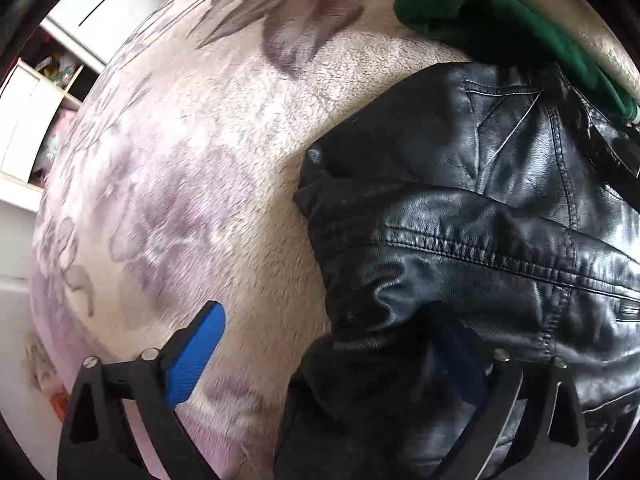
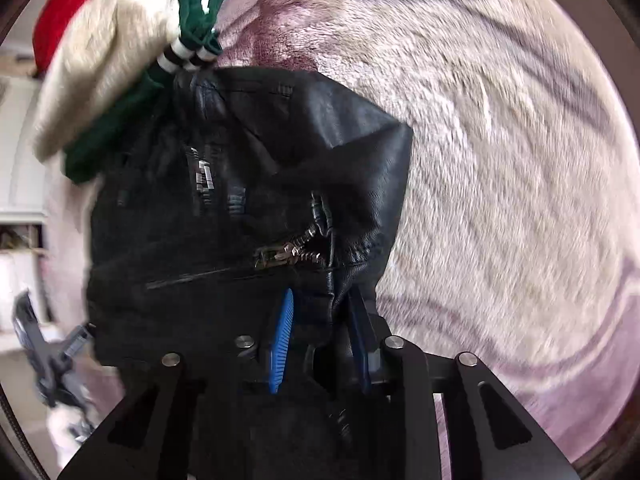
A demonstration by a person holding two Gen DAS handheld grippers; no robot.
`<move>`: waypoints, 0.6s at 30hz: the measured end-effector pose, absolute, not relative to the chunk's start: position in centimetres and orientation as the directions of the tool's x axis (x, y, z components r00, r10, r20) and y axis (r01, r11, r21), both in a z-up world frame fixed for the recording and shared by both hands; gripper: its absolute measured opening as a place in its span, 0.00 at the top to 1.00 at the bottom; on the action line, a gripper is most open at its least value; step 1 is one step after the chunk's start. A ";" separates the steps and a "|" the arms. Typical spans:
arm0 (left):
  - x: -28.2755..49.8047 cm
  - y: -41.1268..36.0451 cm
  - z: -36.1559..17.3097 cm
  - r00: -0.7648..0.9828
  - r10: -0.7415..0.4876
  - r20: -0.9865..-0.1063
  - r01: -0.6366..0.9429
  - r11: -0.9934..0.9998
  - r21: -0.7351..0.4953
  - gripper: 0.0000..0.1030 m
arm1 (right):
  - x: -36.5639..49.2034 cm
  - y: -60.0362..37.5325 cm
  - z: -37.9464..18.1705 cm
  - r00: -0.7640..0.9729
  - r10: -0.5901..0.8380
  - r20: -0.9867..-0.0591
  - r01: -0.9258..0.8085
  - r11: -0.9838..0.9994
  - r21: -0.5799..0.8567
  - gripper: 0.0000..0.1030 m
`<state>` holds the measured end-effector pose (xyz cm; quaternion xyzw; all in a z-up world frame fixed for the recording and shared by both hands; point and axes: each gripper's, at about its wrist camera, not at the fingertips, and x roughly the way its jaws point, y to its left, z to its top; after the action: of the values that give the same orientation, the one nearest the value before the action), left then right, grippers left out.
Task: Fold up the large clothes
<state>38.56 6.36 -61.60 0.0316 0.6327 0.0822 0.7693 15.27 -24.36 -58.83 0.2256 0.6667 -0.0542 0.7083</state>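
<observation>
A black leather jacket point(image 1: 460, 208) lies crumpled on a plush floral blanket point(image 1: 180, 160). My left gripper point(image 1: 332, 344) is open, its left blue finger point(image 1: 196, 360) over the blanket and its right finger dim over the jacket's edge. In the right wrist view my right gripper point(image 2: 320, 320) is shut on a fold of the jacket point(image 2: 240, 200) beside its metal zipper point(image 2: 292, 254), and holds it lifted. The frame is blurred by motion.
A green garment point(image 1: 460, 4) lies at the jacket's far end; it also shows in the right wrist view point(image 2: 120, 132) under a cream garment point(image 2: 100, 60) and a red one point(image 2: 68, 4). White shelves point(image 1: 32, 120) stand beyond the blanket's left edge.
</observation>
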 end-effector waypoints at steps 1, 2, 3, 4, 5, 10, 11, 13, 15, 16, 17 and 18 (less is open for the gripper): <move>38.6 6.2 -61.6 0.192 0.160 -0.968 -0.068 0.986 0.149 0.00 | 15.5 -23.9 -59.1 0.103 0.187 -0.977 0.362 0.908 0.212 0.79; 38.5 6.3 -61.6 0.193 0.149 -0.970 -0.057 0.988 0.141 0.00 | 15.6 -23.6 -59.4 0.099 0.161 -0.982 0.348 0.919 0.186 0.80; 38.7 6.4 -61.8 0.187 0.131 -0.974 -0.052 0.991 0.123 0.00 | 15.6 -23.2 -60.0 0.088 0.120 -0.989 0.329 0.934 0.142 0.85; 38.7 6.6 -61.9 0.175 0.107 -0.979 -0.056 0.994 0.099 0.00 | 15.6 -23.0 -60.6 0.080 0.087 -0.993 0.325 0.940 0.108 0.85; 38.8 6.9 -61.9 0.162 0.088 -0.983 -0.062 0.995 0.078 0.00 | 15.8 -22.8 -61.3 0.070 0.077 -0.995 0.320 0.943 0.095 0.85; 36.5 7.2 -57.8 0.172 0.099 -0.980 -0.037 0.995 0.094 0.00 | 15.8 -23.0 -59.8 0.014 0.138 -0.990 0.319 0.938 0.135 0.66; 35.3 7.2 -56.7 0.189 0.101 -0.977 -0.025 0.995 0.098 0.00 | 15.6 -23.5 -59.2 0.006 0.159 -0.987 0.328 0.932 0.152 0.57; 32.4 7.2 -55.4 0.192 0.121 -0.974 -0.006 0.992 0.122 0.00 | 13.2 -24.7 -57.4 -0.001 0.162 -0.987 0.366 0.918 0.151 0.36; 29.6 7.4 -55.8 0.172 0.149 -0.974 0.010 0.988 0.153 0.00 | 10.1 -25.2 -57.1 -0.041 0.159 -0.986 0.382 0.915 0.132 0.36; 28.4 7.4 -56.7 0.148 0.157 -0.977 0.015 0.987 0.161 0.00 | 8.9 -25.2 -57.6 -0.069 0.165 -0.984 0.390 0.912 0.126 0.36; 27.4 7.2 -58.1 0.107 0.156 -0.982 0.019 0.987 0.159 0.00 | 7.7 -25.1 -58.5 -0.085 0.189 -0.978 0.406 0.903 0.139 0.36; 27.3 7.1 -59.2 0.080 0.159 -0.984 0.016 0.987 0.161 0.00 | 6.8 -25.0 -59.5 -0.096 0.214 -0.972 0.420 0.894 0.156 0.36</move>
<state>27.30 7.07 -59.16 0.0647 0.6766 0.0491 0.7319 6.82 -25.00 -59.50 0.2154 0.7357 -0.0808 0.6370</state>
